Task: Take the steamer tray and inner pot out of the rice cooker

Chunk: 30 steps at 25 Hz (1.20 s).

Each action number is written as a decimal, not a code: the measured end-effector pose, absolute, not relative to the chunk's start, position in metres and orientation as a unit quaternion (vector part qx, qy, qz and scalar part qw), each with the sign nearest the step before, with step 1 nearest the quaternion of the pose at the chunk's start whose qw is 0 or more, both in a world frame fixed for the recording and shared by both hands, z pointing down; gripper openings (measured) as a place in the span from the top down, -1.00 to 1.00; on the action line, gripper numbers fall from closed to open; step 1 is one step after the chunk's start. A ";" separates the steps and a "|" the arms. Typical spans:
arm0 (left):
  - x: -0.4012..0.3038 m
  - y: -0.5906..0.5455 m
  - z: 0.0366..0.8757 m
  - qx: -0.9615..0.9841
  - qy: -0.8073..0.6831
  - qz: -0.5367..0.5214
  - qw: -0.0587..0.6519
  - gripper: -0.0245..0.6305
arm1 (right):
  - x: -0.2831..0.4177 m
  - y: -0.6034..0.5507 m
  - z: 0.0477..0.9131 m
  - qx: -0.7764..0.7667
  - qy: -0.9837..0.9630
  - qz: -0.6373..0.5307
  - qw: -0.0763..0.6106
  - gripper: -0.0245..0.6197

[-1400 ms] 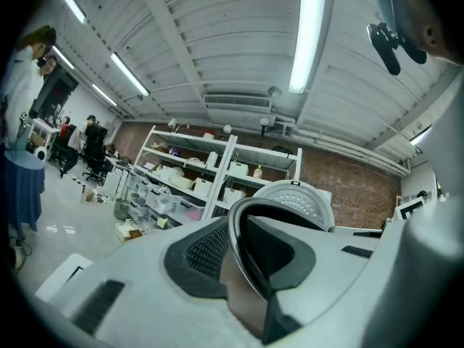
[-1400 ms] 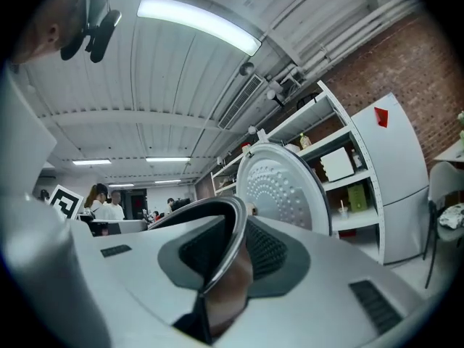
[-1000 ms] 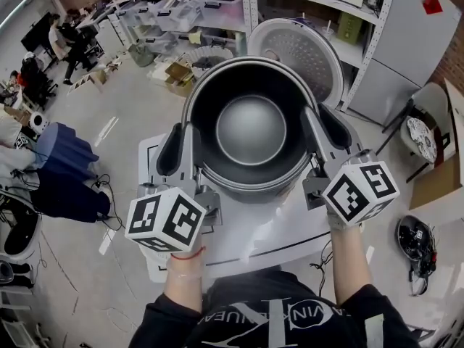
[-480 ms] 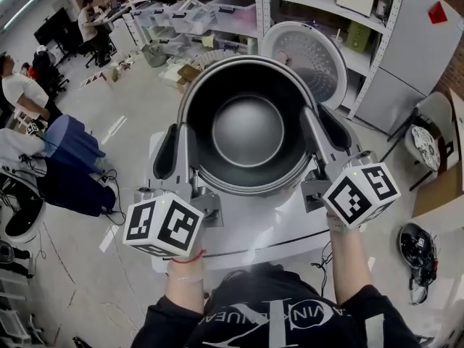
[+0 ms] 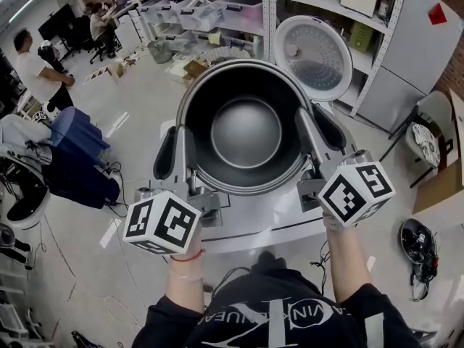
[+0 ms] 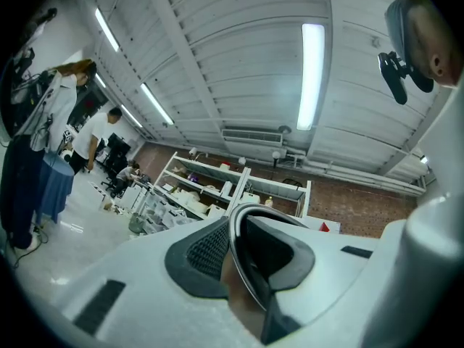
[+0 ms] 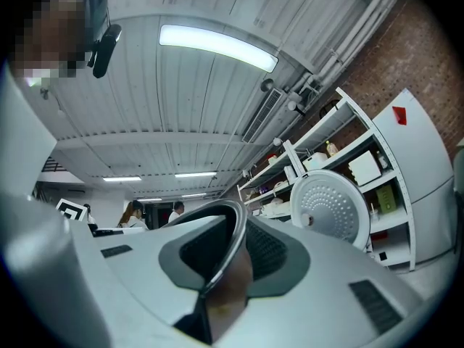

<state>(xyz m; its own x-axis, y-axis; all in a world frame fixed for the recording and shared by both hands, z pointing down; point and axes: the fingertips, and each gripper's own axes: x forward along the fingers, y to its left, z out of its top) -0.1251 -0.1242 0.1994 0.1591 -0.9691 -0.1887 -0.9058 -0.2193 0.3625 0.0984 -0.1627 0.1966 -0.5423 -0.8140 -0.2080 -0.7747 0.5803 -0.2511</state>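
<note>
The dark metal inner pot (image 5: 245, 133) hangs empty in the air above the white table (image 5: 268, 223), carried by both grippers. My left gripper (image 5: 177, 135) is shut on the pot's left rim, one jaw inside and one outside. My right gripper (image 5: 314, 125) grips the right rim the same way. In the left gripper view the rim (image 6: 239, 267) runs between the pads of the left gripper (image 6: 235, 230). The right gripper view shows the rim (image 7: 230, 249) pinched in the right gripper (image 7: 233, 227). The rice cooker's open lid (image 5: 313, 55) stands behind, at the upper right. No steamer tray shows.
Shelving with boxes (image 5: 217, 13) lines the back and a grey cabinet (image 5: 413, 42) stands at the right. A blue-draped object (image 5: 72, 136) and people (image 5: 40, 71) are at the left. A chair (image 5: 428, 133) and a cardboard box (image 5: 438, 183) are at the right.
Both grippers have carried the pot left and away from the cooker's lid, so a gap shows between pot and lid. The grip on the rim is unchanged.
</note>
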 end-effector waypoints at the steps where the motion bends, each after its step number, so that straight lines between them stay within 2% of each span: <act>1: -0.128 -0.118 0.201 0.756 -0.621 -0.192 0.084 0.74 | 0.095 -0.158 0.199 -0.452 0.876 -0.068 0.152 0.70; 10: -0.143 -0.076 0.228 0.748 -0.626 -0.183 0.125 0.74 | 0.081 -0.116 0.221 -0.447 0.879 -0.100 0.135 0.71; 30: -0.141 -0.053 0.341 0.729 -0.634 -0.123 0.227 0.74 | 0.083 -0.090 0.334 -0.457 0.868 -0.182 0.072 0.71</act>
<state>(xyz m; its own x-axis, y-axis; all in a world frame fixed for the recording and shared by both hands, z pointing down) -0.1407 -0.0533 0.3415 0.1660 -0.9801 0.1093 -0.8686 -0.0928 0.4867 0.0834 -0.0900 0.3340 -0.5721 -0.8191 0.0409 -0.7665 0.5163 -0.3821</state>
